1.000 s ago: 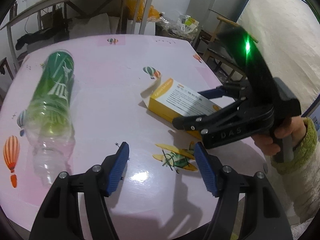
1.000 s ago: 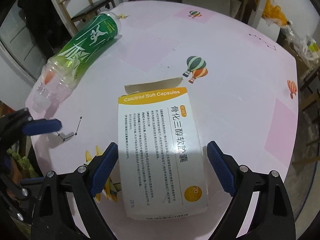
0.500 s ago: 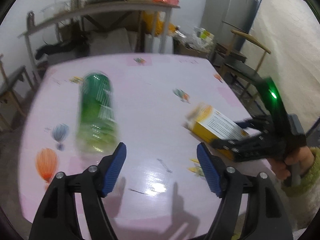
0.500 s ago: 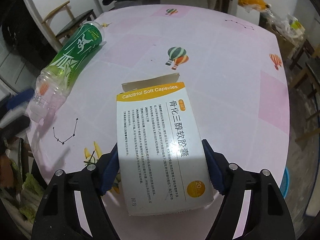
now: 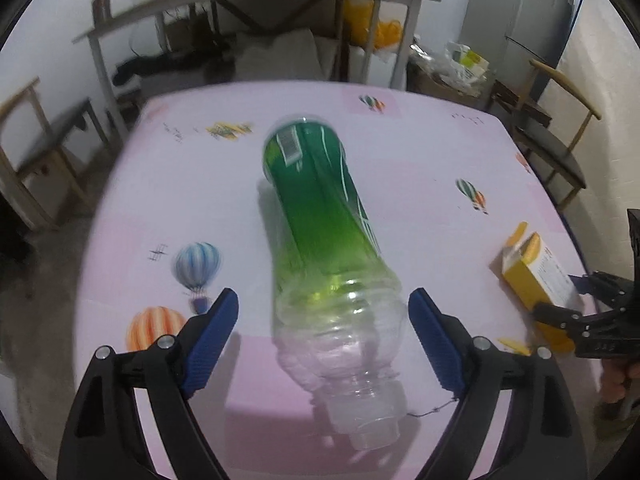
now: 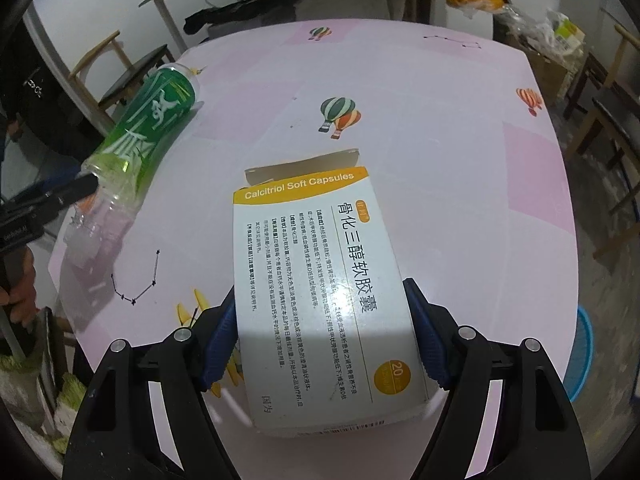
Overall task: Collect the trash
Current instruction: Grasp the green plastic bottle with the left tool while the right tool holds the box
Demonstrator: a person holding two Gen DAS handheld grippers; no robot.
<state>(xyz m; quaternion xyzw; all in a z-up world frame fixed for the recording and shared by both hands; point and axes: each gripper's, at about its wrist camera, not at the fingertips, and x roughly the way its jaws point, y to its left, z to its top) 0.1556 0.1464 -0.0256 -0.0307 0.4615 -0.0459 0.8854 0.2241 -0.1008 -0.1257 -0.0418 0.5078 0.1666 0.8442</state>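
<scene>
An empty green-labelled plastic bottle (image 5: 324, 240) lies on its side on the pink table (image 5: 420, 152), its neck toward me. My left gripper (image 5: 324, 344) is open, its blue pads on either side of the bottle's clear neck end, apart from it. The bottle also shows at the left in the right wrist view (image 6: 148, 136). A yellow-and-white medicine box (image 6: 324, 296) with an open flap lies on the table. My right gripper (image 6: 320, 340) is shut on the box, both pads pressing its sides. The box (image 5: 536, 276) shows at the far right in the left wrist view.
Wooden chairs (image 5: 556, 136) stand to the right of the table and another chair (image 6: 120, 76) to the left. A shelf table (image 5: 256, 12) with clutter stands behind. A blue basket (image 6: 588, 356) sits on the floor at right.
My left gripper swung left from the box area and now straddles the bottle's neck end. My right gripper's jaws closed onto the medicine box.
</scene>
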